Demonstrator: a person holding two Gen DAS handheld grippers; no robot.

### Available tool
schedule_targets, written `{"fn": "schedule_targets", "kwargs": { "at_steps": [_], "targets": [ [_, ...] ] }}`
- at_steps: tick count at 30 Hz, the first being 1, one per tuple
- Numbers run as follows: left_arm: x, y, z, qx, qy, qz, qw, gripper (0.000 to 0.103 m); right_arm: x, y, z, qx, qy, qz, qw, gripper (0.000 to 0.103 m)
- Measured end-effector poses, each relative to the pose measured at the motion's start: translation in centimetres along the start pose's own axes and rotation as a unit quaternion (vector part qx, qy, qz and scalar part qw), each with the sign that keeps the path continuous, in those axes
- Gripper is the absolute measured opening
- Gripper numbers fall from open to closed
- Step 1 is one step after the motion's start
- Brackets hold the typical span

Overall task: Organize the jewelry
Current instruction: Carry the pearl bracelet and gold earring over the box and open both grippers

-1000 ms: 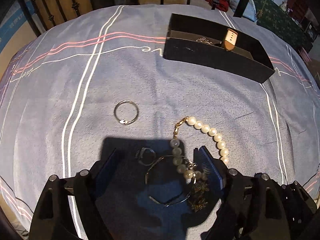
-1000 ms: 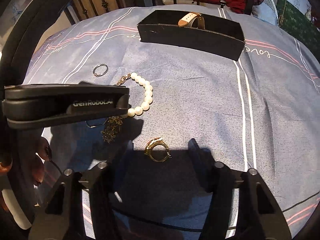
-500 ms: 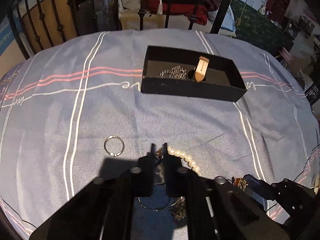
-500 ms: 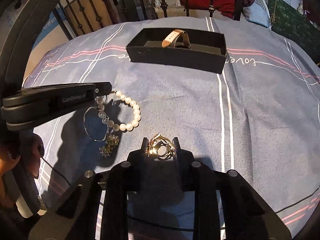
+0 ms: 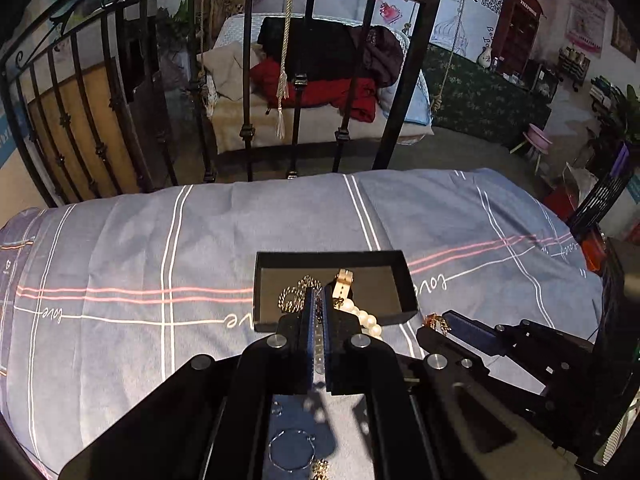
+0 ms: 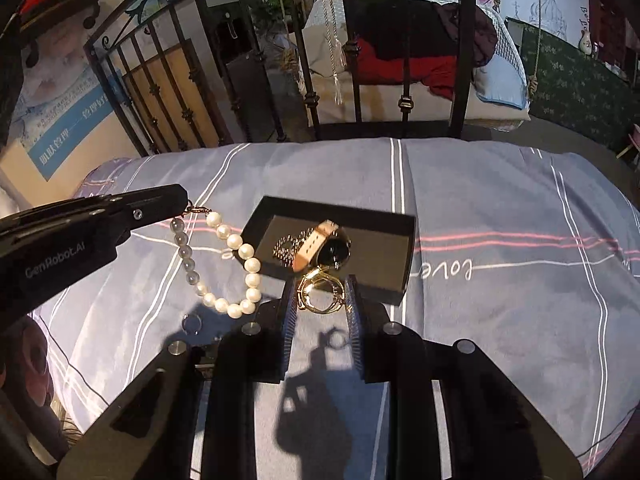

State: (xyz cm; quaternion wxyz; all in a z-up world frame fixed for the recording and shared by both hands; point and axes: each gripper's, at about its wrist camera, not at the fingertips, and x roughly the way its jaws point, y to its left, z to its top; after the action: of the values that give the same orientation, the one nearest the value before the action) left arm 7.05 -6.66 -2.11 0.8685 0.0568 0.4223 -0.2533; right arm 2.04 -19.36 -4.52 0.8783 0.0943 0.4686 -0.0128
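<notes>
The jewelry box [image 6: 400,264] sits on the bed [image 6: 500,208], in front of the iron bed frame [image 6: 404,40]. In it lie a watch [image 6: 328,246] and, to its left, a chain [image 6: 286,252]. The left gripper [image 5: 318,300] holds a pearl bracelet [image 6: 244,264] hanging left of the box; the right gripper [image 6: 322,296] holds a bangle [image 6: 320,294] at the box's near edge. A ring [image 6: 192,324] lies on the bed below the bracelet.

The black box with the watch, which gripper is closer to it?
Right. The right gripper holds its gold bracelet at the black box front wall; the left gripper hangs beside it.
</notes>
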Motion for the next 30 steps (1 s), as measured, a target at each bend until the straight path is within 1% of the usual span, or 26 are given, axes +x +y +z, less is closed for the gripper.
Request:
{"fn": "schedule_targets", "kwargs": {
  "at_steps": [3,5,8,11,12,13,14,15,17,18,19,20,22,24,25,28,29,30],
  "targets": [
    [1.2,0.3,1.9,-0.006,-0.002,0.001,1.0000,0.003,2.0,-0.3,2.0,0.003,0.004,-0.003,1.000,0.025],
    [2.3,0.5,2.5,-0.009,0.001,0.003,1.0000,0.003,3.5,-0.7,3.1,0.007,0.012,-0.006,1.000,0.025],
    [4.4,0.7,3.1,-0.008,0.012,0.007,0.9999,0.003,5.8,-1.0,4.2,0.005,0.023,-0.013,1.000,0.025],
    [6.7,0.9,3.2,-0.009,0.033,0.009,0.9994,0.003,7.9,-1.1,4.3,-0.002,0.037,-0.023,0.999,0.026],
    [7.6,0.9,3.1,-0.007,0.045,0.015,0.9988,0.003,8.6,-1.2,4.2,-0.004,0.045,-0.028,0.999,0.035],
    [8.3,0.8,3.0,-0.001,0.057,0.022,0.9982,0.003,9.2,-1.3,4.1,-0.002,0.052,-0.032,0.998,0.054],
    [8.6,0.8,2.8,0.002,0.061,0.028,0.9978,0.004,9.6,-1.5,3.9,-0.001,0.053,-0.033,0.998,0.061],
    [8.8,0.8,2.6,0.007,0.063,0.038,0.9973,0.005,9.6,-1.6,3.8,-0.002,0.051,-0.036,0.998,0.065],
    [8.4,1.1,2.0,0.006,0.060,0.050,0.9969,0.020,9.3,-1.6,3.4,-0.005,0.045,-0.040,0.998,0.065],
    [7.9,1.4,1.6,0.003,0.055,0.055,0.9970,0.036,9.1,-1.7,3.2,-0.004,0.045,-0.041,0.998,0.065],
    [7.2,1.7,1.2,-0.001,0.050,0.062,0.9968,0.050,8.8,-1.8,3.0,-0.002,0.046,-0.042,0.998,0.065],
    [6.1,1.9,0.7,-0.007,0.042,0.072,0.9964,0.055,8.2,-1.8,2.7,-0.002,0.043,-0.040,0.998,0.065],
    [3.6,2.0,-0.3,-0.013,0.026,0.083,0.9962,0.077,6.3,-1.5,1.4,-0.005,0.032,-0.039,0.999,0.068],
    [0.7,2.1,-1.3,-0.022,0.005,0.095,0.9952,0.089,4.5,-0.7,-0.1,-0.016,0.025,-0.038,0.999,0.070],
    [-0.4,2.1,-1.7,-0.029,0.000,0.096,0.9950,0.092,3.6,-0.2,-1.0,-0.020,0.022,-0.037,0.999,0.071],
    [-3.5,2.2,-3.2,-0.047,-0.014,0.086,0.9951,0.097,1.1,1.5,-4.1,-0.025,0.022,-0.023,0.999,0.071],
    [-4.0,2.4,-3.7,-0.053,-0.006,0.083,0.9951,0.097,0.3,2.3,-5.2,-0.028,0.022,-0.020,0.999,0.072],
    [-4.2,2.6,-4.3,-0.061,0.013,0.077,0.9950,0.097,-0.4,3.0,-6.2,-0.031,0.021,-0.017,0.999,0.072]
  ]
}}
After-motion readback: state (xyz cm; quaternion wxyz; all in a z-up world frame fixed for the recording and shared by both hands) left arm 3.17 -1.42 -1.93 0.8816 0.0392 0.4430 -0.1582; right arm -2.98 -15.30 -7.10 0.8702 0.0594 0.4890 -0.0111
